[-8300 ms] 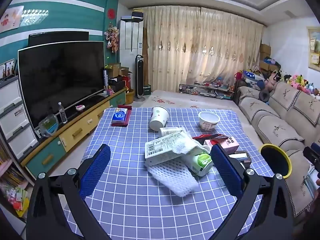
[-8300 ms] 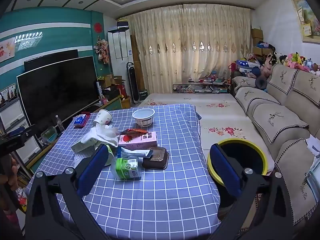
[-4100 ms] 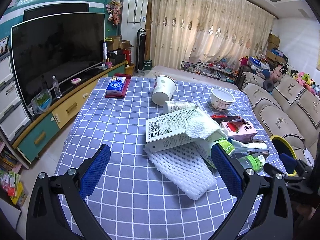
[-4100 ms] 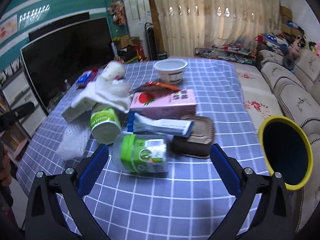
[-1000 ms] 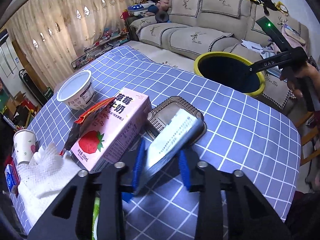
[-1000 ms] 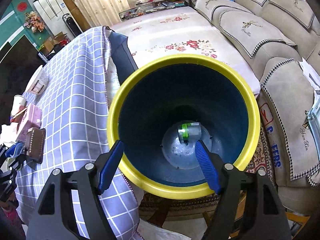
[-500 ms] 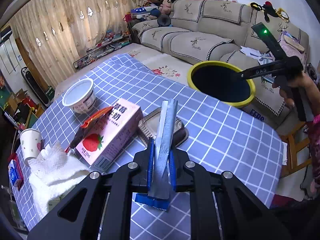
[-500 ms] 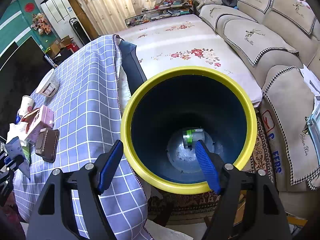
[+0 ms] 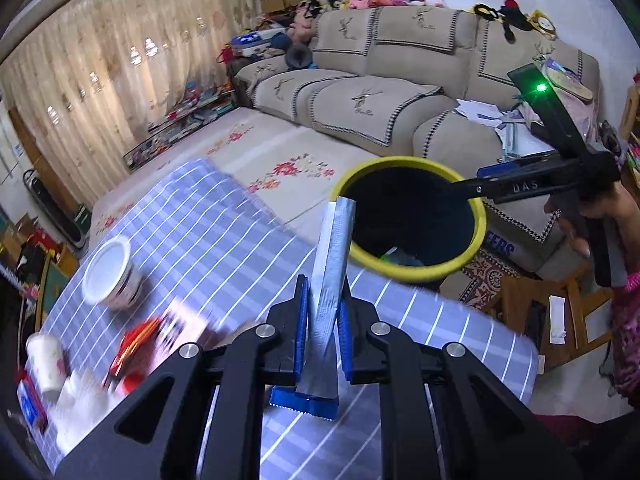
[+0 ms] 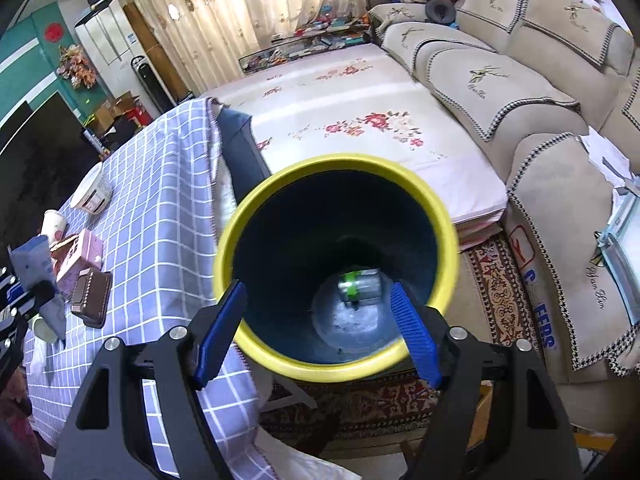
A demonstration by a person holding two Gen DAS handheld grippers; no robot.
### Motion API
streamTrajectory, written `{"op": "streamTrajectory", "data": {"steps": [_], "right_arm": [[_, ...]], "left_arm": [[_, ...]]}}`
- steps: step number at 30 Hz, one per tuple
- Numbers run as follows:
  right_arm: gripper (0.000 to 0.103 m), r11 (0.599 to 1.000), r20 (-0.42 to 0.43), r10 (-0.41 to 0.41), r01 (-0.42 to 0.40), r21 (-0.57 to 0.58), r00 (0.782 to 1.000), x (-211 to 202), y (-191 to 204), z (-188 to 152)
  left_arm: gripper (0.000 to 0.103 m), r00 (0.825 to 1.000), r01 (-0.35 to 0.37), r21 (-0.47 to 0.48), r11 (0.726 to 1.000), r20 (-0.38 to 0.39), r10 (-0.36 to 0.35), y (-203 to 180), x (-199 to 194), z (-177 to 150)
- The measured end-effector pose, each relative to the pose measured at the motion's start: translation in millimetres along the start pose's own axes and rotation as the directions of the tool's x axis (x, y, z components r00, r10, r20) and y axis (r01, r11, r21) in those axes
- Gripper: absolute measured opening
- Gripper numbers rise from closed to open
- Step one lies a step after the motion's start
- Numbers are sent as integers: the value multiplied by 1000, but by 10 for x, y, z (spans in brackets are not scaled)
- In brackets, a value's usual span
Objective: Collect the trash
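1. Left wrist view. Your left gripper (image 9: 323, 330) was clamped on a flat silver wrapper with a blue serrated end (image 9: 326, 312), its jaws having just closed onto it. The wrapper stood almost upright between the pads, top edge leaning toward the yellow-rimmed bin (image 9: 412, 216), which sat on the floor just beyond the corner of the checked tablecloth (image 9: 420, 320). The view was blurred, so carrying was likely the step in hand. To do it well, you needed to bring the wrapper fully over the dark opening before letting go, since a light, flat piece can drift or catch on the rim. Your right gripper (image 9: 480, 186) reached over the bin's far rim, so the drop needed to stay clear of it.

2. Right wrist view. Your right gripper (image 10: 318, 332) hung over the bin (image 10: 336, 364) with its jaws spread wide and nothing between them. A green-labelled bottle (image 10: 358, 286) already lay at the bottom. On the tablecloth (image 10: 160, 200) a pink carton (image 10: 78, 260), a brown tray (image 10: 91, 298), a paper cup (image 10: 54, 224) and a white bowl (image 10: 92, 194) were left for you to collect.
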State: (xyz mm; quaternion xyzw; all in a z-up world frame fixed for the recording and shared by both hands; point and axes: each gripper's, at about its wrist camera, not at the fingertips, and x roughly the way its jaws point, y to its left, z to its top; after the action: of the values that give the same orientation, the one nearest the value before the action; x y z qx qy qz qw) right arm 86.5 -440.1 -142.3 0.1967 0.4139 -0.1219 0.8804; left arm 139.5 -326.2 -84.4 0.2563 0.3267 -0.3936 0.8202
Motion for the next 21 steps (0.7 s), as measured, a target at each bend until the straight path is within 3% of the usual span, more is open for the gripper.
{"op": "streamTrajectory", "data": {"steps": [13,17,21], "right_arm": [[72,994,20,-73,71,87,997,-174,-667,66],[73,992,15,-87,85,97,996,-198,-769,66],[74,990,15,-99,97,106,995,-223,-818,53]], "left_arm": [[14,995,97,87,991,-35,-95,-591,968,923],[15,988,139,91,986,-84,-132,-777,1365,1093],[19,986,134,110,985,-119,-120,-919,1666,1152]]}}
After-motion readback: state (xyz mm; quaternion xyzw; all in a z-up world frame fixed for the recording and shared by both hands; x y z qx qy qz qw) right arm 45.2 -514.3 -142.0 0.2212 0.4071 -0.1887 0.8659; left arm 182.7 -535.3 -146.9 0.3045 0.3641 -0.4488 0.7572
